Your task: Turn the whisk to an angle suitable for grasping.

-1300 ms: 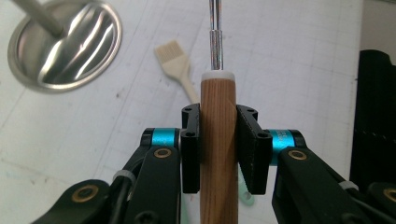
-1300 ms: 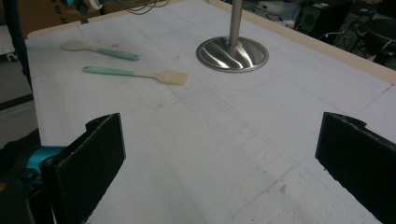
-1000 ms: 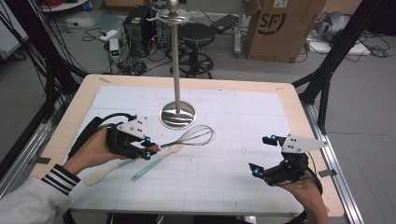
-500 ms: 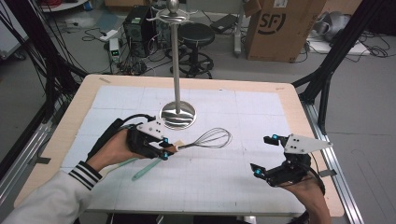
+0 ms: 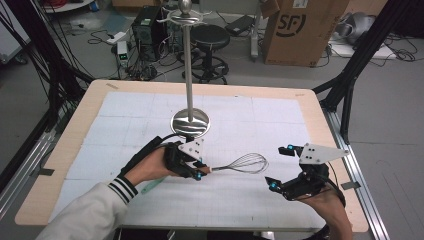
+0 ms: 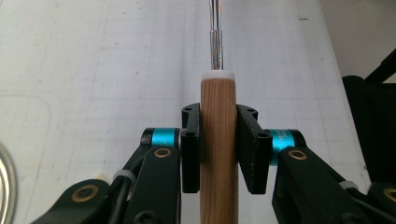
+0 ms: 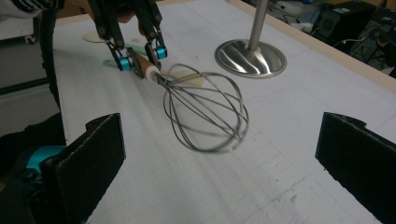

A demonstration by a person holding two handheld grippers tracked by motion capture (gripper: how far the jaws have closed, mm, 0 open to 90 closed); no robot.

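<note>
Gripping whisk [image 5: 240, 164] by its wooden handle [image 6: 217, 140], my left gripper [image 5: 200, 170]; right gripper [image 5: 281, 167], at 3 o'clock, gapes empty; its view alone shows the wire loops lifted.

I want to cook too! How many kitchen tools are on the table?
3: a whisk held in the left tongs, a green tool poking out under that hand, and a wooden spoon behind it, mostly hidden.
</note>
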